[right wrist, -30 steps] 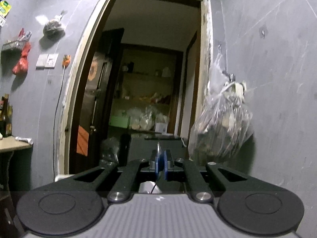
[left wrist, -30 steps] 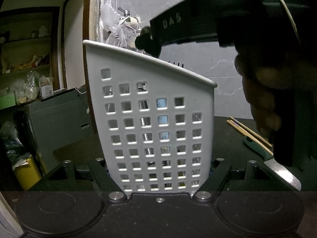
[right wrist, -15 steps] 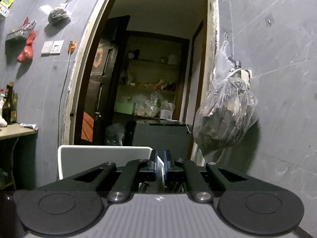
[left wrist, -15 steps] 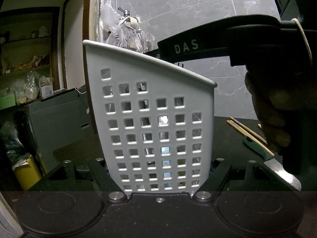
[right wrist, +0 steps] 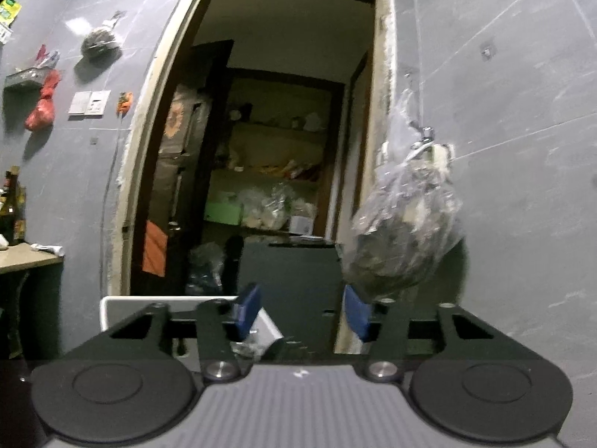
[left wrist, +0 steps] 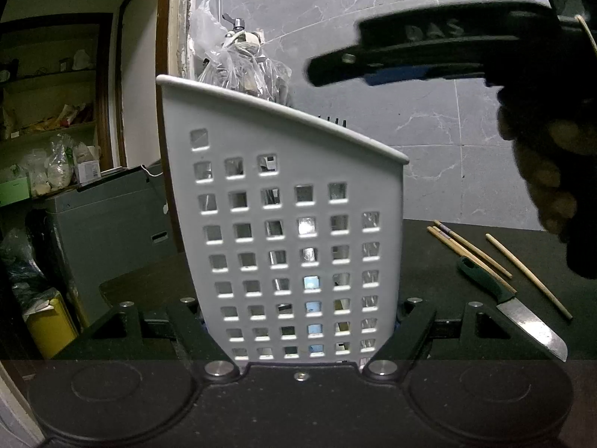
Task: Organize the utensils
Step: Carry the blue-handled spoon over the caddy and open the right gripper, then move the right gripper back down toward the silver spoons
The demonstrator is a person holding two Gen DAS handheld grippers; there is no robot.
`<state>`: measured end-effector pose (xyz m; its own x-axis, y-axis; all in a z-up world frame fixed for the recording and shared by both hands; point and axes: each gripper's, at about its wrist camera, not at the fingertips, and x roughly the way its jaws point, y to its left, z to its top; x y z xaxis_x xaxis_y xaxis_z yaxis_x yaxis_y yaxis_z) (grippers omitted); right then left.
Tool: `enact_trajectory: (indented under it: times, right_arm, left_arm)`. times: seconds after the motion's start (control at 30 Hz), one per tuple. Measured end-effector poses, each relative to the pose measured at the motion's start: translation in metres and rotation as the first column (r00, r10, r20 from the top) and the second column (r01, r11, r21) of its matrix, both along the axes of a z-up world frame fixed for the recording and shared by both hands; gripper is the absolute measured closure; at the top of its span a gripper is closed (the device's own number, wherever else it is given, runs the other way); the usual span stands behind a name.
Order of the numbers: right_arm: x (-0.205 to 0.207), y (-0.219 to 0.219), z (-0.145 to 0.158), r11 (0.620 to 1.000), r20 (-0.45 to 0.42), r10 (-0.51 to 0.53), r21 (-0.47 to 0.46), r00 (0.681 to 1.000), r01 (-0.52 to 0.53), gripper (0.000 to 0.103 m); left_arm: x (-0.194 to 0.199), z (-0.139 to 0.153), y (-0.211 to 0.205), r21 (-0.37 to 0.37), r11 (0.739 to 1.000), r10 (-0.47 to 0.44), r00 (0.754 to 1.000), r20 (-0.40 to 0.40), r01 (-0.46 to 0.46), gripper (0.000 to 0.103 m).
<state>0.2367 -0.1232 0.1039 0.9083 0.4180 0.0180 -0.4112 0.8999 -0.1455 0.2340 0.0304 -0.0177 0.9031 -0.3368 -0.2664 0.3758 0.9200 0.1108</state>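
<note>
A white perforated holder [left wrist: 298, 246] is gripped near its base by the left claw [left wrist: 300, 330], clenched on both sides of it, and is kept upright on the dark counter [left wrist: 447, 254]. Utensils are glimpsed through the holder's holes. Above the holder's lower rim, to its right, the right claw [right wrist: 300, 311] is seen with its jaws opening and nothing between the blue pads [right wrist: 248, 308]. To the right of the holder, chopsticks [left wrist: 470, 252] and a green-handled knife [left wrist: 511, 308] are laid on the counter. Behind the holder, a plastic bag [left wrist: 242, 63] is hung on the wall.
</note>
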Motion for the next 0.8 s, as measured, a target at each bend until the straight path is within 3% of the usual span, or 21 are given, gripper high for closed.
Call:
enact_trajectory:
  times: [0.17, 0.3, 0.43, 0.57, 0.8]
  right_arm:
    - [0.003, -0.025, 0.0, 0.997, -0.036, -0.078, 0.01, 0.996, 0.079, 0.029]
    - [0.009, -0.045, -0.009, 0.992, -0.124, -0.122, 0.014, 0.985, 0.125, 0.024]
    - [0.009, -0.057, -0.025, 0.993, -0.228, -0.12, -0.038, 0.966, 0.114, 0.007]
    - [0.004, -0.062, -0.045, 0.99, -0.31, -0.102, -0.125, 0.945, 0.066, 0.003]
    - [-0.011, -0.062, -0.072, 0.974, -0.359, -0.134, -0.222, 0.924, 0.055, 0.001]
  left_arm:
    - [0.0, 0.0, 0.0, 0.001, 1.0, 0.0, 1.0, 0.0, 0.0, 0.026]
    - [0.0, 0.0, 0.0, 0.001, 1.0, 0.0, 1.0, 0.0, 0.0, 0.026]
    - [0.0, 0.0, 0.0, 0.001, 1.0, 0.001, 1.0, -0.001, -0.001, 0.026]
    - [0.0, 0.0, 0.0, 0.002, 1.0, 0.001, 1.0, 0.0, -0.001, 0.026]
    - [0.0, 0.0, 0.001, 0.003, 1.0, 0.001, 1.0, 0.0, -0.001, 0.026]
